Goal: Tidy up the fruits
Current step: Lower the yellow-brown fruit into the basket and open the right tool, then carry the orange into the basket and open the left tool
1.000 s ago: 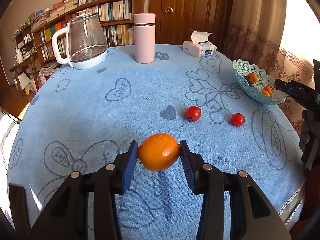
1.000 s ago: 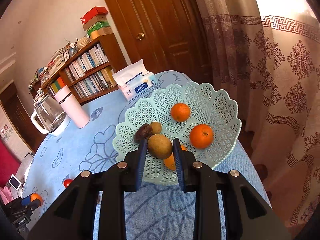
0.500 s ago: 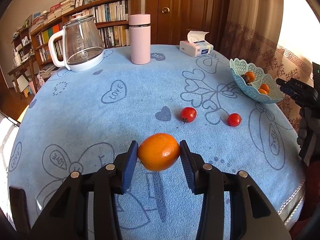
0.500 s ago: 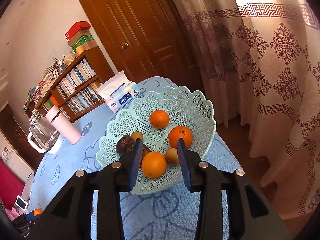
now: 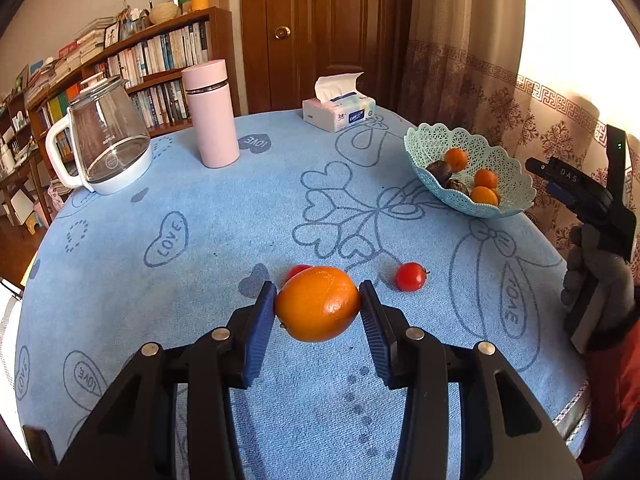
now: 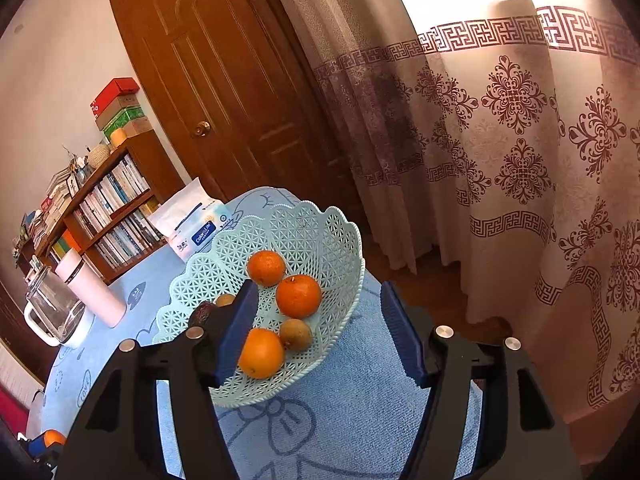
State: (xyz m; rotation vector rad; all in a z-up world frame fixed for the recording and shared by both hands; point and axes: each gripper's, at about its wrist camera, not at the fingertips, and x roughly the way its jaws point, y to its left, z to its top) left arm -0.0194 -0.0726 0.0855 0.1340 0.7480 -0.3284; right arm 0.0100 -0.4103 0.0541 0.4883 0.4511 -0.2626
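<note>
My left gripper is shut on a large orange, held above the blue tablecloth. Two small red tomatoes lie on the cloth: one to the right, the other half hidden behind the orange. The mint lattice basket stands at the far right with several fruits inside. In the right wrist view my right gripper hangs over the near rim of that basket, its jaws opening with nothing pressed between them. Oranges and a brownish-green fruit lie in the basket below it.
A glass kettle, a pink flask and a tissue pack stand at the table's far side. A gloved hand holds the right gripper past the table's right edge. Curtain and door are behind the basket.
The right gripper let go of the brownish-green fruit, which now lies in the basket, and its jaws spread wide. The left gripper carried the orange forward, toward the tomatoes.
</note>
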